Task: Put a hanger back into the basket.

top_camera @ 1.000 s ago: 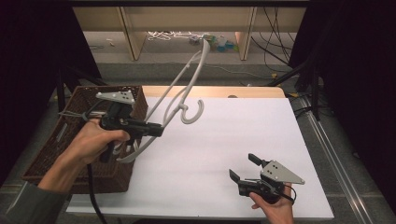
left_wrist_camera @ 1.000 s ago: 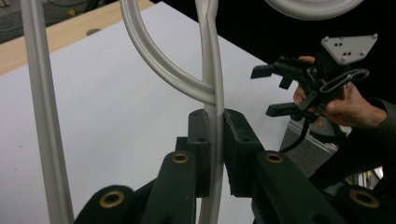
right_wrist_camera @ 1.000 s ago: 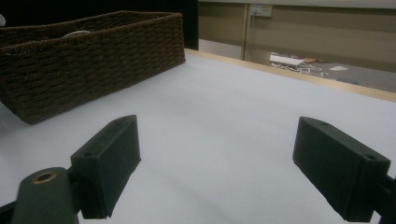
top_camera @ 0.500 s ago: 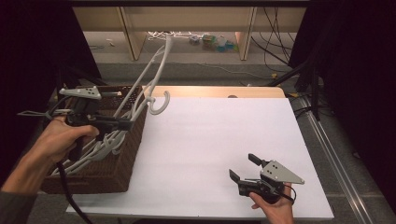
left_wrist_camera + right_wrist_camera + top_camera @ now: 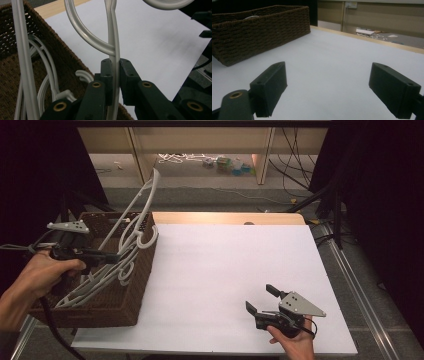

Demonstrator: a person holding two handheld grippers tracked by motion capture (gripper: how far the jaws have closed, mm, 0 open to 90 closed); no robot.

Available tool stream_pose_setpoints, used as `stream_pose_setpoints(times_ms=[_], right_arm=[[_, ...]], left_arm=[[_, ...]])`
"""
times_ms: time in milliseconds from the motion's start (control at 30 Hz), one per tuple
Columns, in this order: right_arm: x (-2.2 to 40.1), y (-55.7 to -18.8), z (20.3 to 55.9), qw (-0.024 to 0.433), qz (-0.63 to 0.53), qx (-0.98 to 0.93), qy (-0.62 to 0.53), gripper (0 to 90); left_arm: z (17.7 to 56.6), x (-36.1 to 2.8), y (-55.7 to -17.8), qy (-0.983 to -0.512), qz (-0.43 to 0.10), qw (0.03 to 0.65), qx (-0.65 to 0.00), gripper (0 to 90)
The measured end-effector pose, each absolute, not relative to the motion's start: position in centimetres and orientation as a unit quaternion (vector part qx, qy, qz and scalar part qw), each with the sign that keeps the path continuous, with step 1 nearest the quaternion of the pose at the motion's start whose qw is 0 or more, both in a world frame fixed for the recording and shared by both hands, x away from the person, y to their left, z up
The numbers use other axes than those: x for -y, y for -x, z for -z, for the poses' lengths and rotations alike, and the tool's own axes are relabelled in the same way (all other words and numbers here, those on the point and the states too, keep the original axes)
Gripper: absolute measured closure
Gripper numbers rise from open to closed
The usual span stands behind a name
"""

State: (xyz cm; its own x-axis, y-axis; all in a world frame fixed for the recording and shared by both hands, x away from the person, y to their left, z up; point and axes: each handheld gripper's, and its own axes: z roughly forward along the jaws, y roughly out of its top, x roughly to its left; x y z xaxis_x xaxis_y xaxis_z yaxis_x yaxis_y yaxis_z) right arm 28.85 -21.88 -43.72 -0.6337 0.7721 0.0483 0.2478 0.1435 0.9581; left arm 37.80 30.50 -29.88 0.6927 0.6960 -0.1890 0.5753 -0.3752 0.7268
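The left tongs (image 5: 115,82) clamp a white plastic clothes hanger (image 5: 142,212) over the brown woven wicker basket (image 5: 100,312) (more hangers lie inside). The right tongs (image 5: 327,92) gape wide, holding nothing, above the white desk (image 5: 225,265).

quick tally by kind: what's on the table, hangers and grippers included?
White hangers: at least 2; one clamped in the left gripper above the basket, more lying in the basket, exact number unclear.
Brown wicker basket: 1
Grippers: 2; the right gripper is open over the white table top.
Total: at least 5
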Motion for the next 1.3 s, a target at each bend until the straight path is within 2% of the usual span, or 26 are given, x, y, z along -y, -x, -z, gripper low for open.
stream_pose_setpoints(times_ms=[867,1000,1300], right_arm=[[21.9,-28.9,43.8,0.243,-0.545,-0.718,-0.358,15.7],[21.9,-28.9,43.7,0.243,-0.545,-0.718,-0.358,15.7],[21.9,-28.9,43.8,0.241,-0.547,-0.718,-0.358,15.7]], left_arm=[[34.3,-36.7,-37.4,-0.846,-0.063,0.337,-0.409,81.8],[34.9,-36.9,-37.5,-0.842,-0.054,0.343,-0.414,81.8],[36.3,-37.1,-38.4,-0.863,-0.049,0.283,-0.416,81.8]])
